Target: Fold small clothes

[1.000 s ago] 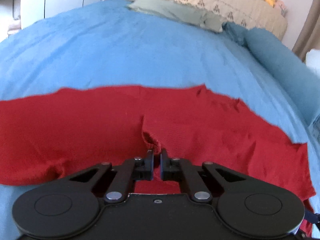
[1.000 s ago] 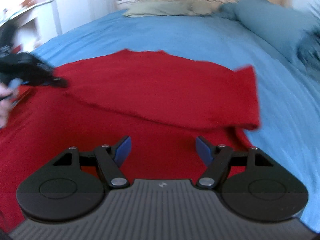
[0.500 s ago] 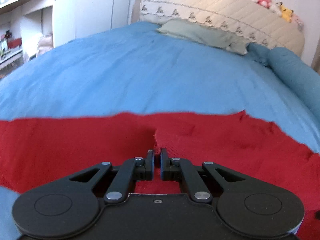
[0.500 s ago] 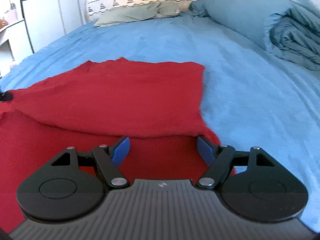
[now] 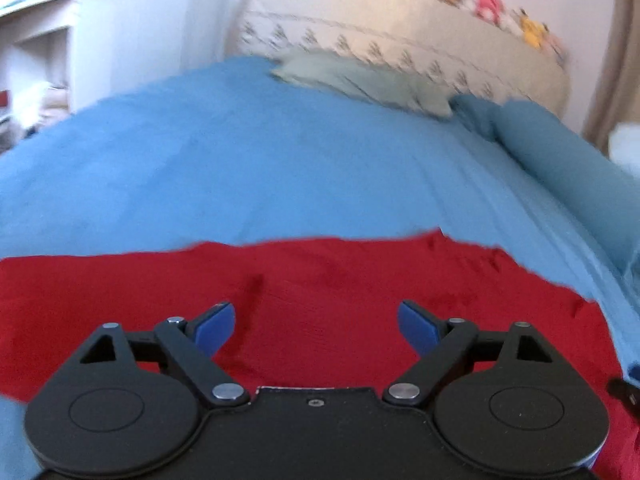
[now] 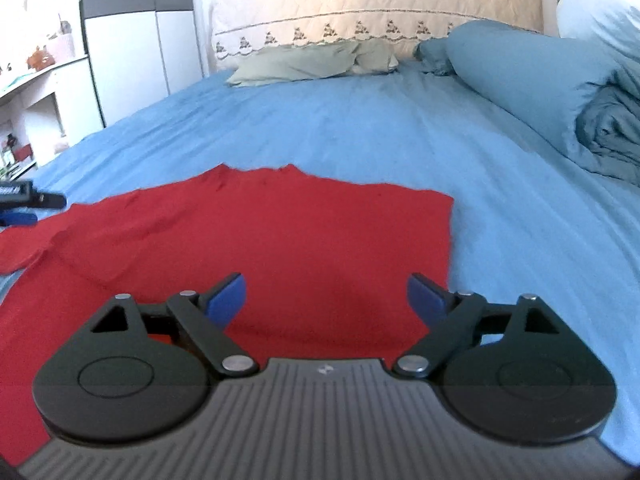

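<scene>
The red garment (image 6: 256, 248) is spread flat on the blue bed sheet (image 6: 340, 128), at the near end of the bed, with one layer already laid over another and a folded edge running along its right side. A sleeve-like flap trails off at the left. Neither gripper is grasping it: the left gripper (image 5: 316, 324) is seen with its jaws opening above the cloth, nothing pinched between them, and the right gripper (image 6: 326, 298) likewise with jaws opening wide over the near right part of the fabric.

The chief risk is judged to be a dragged layer: if a fingertip catches the loose top ply, the fold could be pulled askew. A pinch taken through both plies would lift the whole stack rather than one edge. The two grippers are close together, so a clash is possible.

Beyond the garment's far edge, much bare sheet is left for moving. A rolled blue duvet (image 6: 540, 92) bounds the right side, and a green pillow (image 6: 304, 66) lies far off by the headboard (image 6: 376, 4).
</scene>
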Demonstrator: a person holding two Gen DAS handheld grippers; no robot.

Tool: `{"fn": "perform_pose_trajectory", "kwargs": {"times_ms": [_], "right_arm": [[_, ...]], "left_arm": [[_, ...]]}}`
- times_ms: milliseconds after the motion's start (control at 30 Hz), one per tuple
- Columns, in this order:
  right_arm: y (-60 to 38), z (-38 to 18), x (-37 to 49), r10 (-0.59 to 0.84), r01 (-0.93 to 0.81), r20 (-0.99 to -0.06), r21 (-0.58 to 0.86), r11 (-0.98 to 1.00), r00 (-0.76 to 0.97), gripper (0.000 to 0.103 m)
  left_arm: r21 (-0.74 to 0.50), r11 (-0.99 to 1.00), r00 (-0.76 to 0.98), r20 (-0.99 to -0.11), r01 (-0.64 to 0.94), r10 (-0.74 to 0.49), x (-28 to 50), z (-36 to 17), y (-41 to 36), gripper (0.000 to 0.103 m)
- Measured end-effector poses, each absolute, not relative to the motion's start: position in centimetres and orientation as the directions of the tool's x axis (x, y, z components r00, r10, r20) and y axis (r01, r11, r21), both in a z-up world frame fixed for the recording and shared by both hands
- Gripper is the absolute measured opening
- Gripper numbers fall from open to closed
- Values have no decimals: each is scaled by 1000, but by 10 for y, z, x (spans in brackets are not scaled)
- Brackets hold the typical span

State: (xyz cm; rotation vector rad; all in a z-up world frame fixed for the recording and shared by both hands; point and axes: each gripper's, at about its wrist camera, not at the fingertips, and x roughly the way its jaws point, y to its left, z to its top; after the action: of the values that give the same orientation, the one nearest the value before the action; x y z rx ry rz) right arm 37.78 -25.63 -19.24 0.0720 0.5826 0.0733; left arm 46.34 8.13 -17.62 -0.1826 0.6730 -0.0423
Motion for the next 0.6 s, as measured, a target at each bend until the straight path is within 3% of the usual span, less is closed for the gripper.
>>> {"fn": "perform_pose_trajectory", "kwargs": {"times_ms": [200, 367, 600], "right_arm": [[-266, -225, 393, 65, -34, -610, 62, 997, 790, 103], [-272, -220, 388, 90, -50, -614, 83, 995, 784, 103], [-249, -159, 352, 127, -102, -541, 76, 992, 832, 103]], "left_arm": [[-80, 997, 694, -717, 13, -67, 495, -215, 75, 92], [-57, 998, 703, -708, 36, -66, 482, -209, 81, 92], [-136, 989, 805, -581, 50, -121, 406, -124, 108, 95]]}}
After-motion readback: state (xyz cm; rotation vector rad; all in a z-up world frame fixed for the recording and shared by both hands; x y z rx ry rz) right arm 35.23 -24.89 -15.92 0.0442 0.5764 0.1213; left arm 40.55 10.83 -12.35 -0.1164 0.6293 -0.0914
